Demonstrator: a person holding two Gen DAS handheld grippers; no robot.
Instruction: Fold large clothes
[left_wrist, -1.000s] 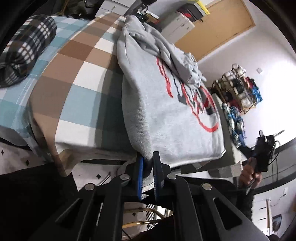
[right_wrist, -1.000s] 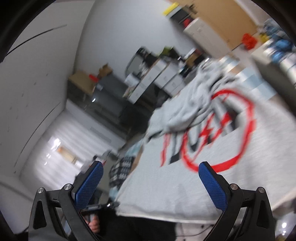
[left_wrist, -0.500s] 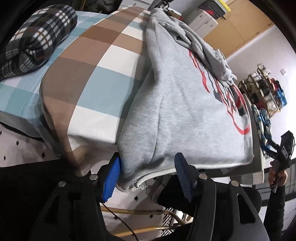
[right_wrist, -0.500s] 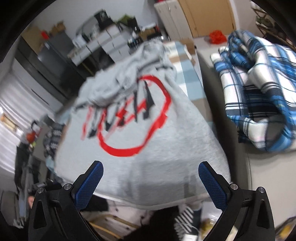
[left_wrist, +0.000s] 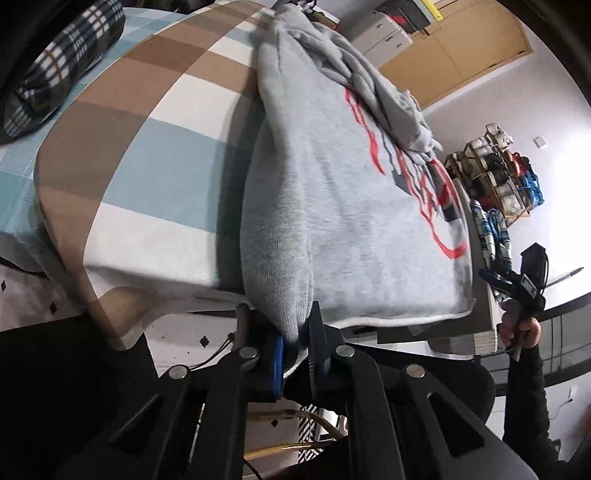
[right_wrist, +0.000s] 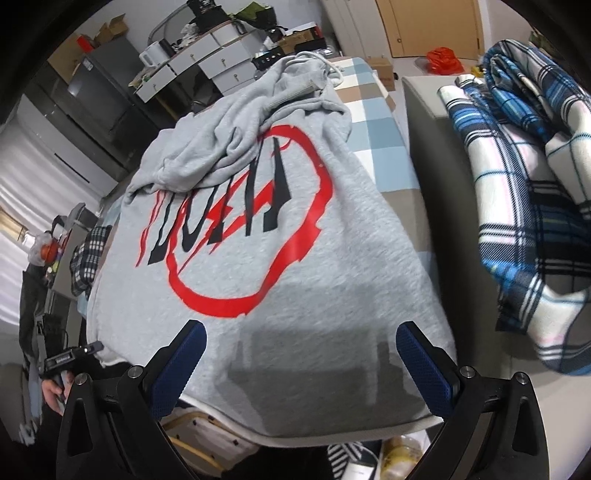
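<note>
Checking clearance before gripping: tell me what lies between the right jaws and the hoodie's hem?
Nothing: in the right wrist view the open right gripper hangs over the bare grey hoodie.

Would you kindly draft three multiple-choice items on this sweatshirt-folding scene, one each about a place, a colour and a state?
1. Where does the blue plaid blanket lie, seen from the right wrist camera?
A. right of the grey sweatshirt
B. on top of the sweatshirt
C. under it

2. What colour is the ring printed on the sweatshirt?
A. green
B. red
C. yellow

3. How do the jaws of the left gripper stand?
A. wide open, clear of the cloth
B. shut on nothing
C. shut on the sweatshirt's near corner

Answers:
1 A, the blanket is piled on the grey surface to the right.
2 B, a red ring circles black lettering.
3 C, grey fabric is pinched between the blue pads.
</note>
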